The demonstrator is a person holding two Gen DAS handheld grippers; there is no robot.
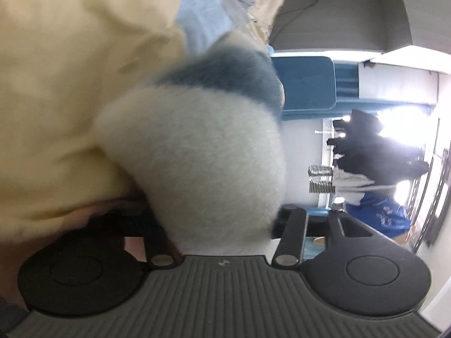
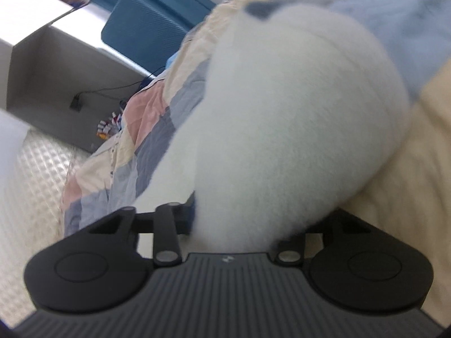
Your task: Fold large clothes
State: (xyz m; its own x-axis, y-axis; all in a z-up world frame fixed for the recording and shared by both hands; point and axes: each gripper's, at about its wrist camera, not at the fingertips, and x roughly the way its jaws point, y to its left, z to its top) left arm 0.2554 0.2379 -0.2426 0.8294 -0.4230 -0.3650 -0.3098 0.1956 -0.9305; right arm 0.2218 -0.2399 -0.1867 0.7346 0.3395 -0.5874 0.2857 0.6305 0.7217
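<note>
A fluffy white garment with a blue-grey band bulges out of my left gripper in the left wrist view and narrows where it enters the jaws. The fabric hides the fingertips, and the gripper looks shut on it. In the right wrist view the same kind of white fleece fills the middle and tapers into my right gripper, which looks shut on it, its fingers also covered. The garment lies over a cream sheet.
A pastel patchwork quilt hangs off the bed's edge towards the patterned floor. Light blue cloth lies beyond the fleece. A blue chair, a grey desk with a cable, and dark hanging clothes stand further off.
</note>
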